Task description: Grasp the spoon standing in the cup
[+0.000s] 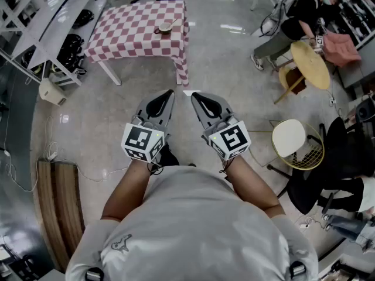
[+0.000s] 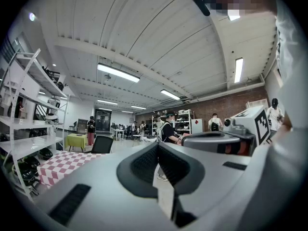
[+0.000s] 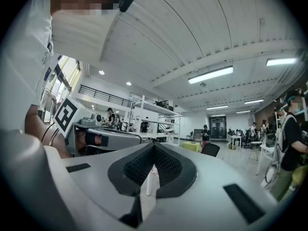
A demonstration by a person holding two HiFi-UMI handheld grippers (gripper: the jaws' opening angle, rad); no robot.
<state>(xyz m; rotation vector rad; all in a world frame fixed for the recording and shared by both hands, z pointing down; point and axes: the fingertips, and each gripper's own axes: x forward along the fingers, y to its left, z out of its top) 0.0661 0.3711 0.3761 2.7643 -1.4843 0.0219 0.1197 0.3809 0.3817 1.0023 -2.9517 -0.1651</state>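
Far left: a white metal shelf rack (image 1: pixel 44 13) loaded with dark gear. Its near foot stands close to the table's left corner, so the gap there is narrow. Lower down, against the left edge, a brown wooden plank bench (image 1: pixel 58 204) lies on the floor.

Upper centre: the table under a pink-and-white checked cloth (image 1: pixel 132 37), well ahead of me. The small brown round cup (image 1: pixel 164 27) sits on it close to the right-hand edge, toward the far corner. The spoon (image 1: pixel 174 20) shows only as a thin handle leaning out of the cup to the right, too small to tell more.

Left tool (image 1: pixel 169 93): held low before my chest, pointing toward the table's near right corner and well apart from the cup. Its own view shows the jaws together at the tips, with nothing between them.

Right tool (image 1: pixel 195 95): just beside the left one, tips near each other but not touching. Its jaws are likewise closed and empty.

Between the tools and the table is bare glossy grey floor (image 1: pixel 228 57), open all the way.

Right: a white round-seated wire-frame chair (image 1: pixel 293 138) near my right arm. Beyond it are a round tan-topped stool (image 1: pixel 310 63) and a seated person in a dark top (image 1: pixel 296 16). This side is the crowded one.
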